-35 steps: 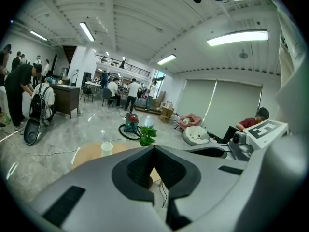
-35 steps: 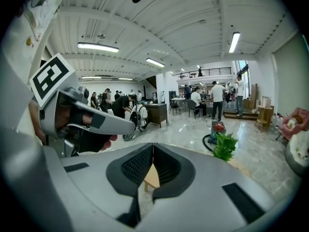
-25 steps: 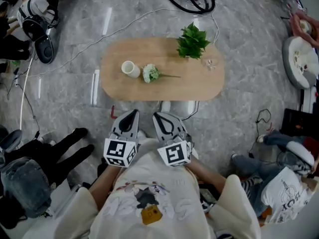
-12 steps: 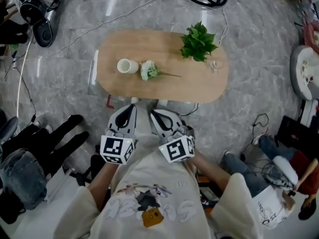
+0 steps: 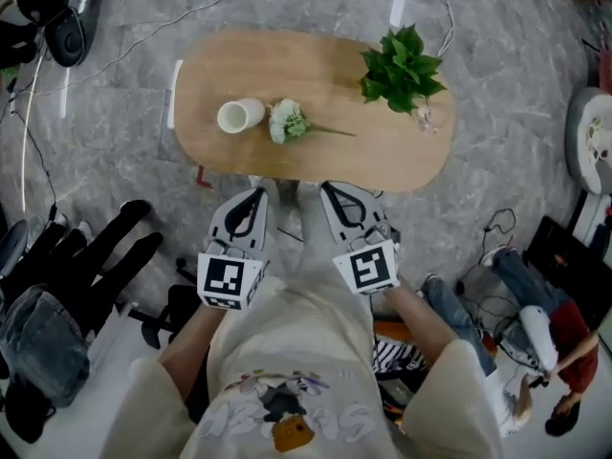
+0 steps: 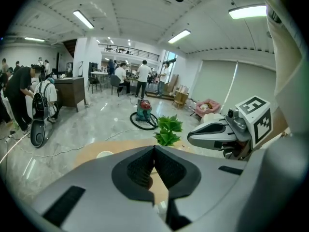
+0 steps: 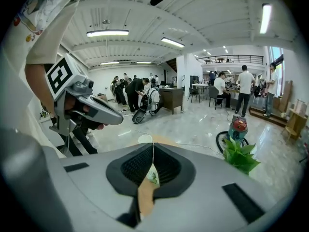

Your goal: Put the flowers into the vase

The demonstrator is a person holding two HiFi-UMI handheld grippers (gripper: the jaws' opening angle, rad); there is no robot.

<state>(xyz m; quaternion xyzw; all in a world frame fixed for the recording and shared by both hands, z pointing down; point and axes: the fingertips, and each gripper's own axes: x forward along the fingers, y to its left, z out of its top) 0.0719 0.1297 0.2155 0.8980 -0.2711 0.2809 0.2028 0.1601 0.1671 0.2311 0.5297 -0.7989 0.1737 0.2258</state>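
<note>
On the oval wooden table [image 5: 316, 165] stands a white vase [image 5: 239, 116], and right beside it lies a white flower [image 5: 286, 120] with its thin stem pointing right. Both grippers hang short of the table's near edge, apart from vase and flower. My left gripper [image 5: 258, 192] is shut with nothing in it, its jaws meeting at the tips [image 6: 154, 148]. My right gripper [image 5: 328, 187] is shut and empty too [image 7: 153, 145]. The vase's rim [image 6: 103, 154] peeks over the left jaws. Through the right jaws' gap I see the flower [image 7: 152, 178].
A leafy green plant [image 5: 402, 68] and a small glass [image 5: 426, 119] stand on the table's right end. A person's black-trousered legs [image 5: 96, 256] are at the left. Cables cross the marble floor, and a vacuum cleaner [image 6: 143, 112] stands beyond the table. People work far behind.
Both grippers have come forward and down toward the table's near edge, and the right one has spread to the right. Vase and flower have not moved on the table.
</note>
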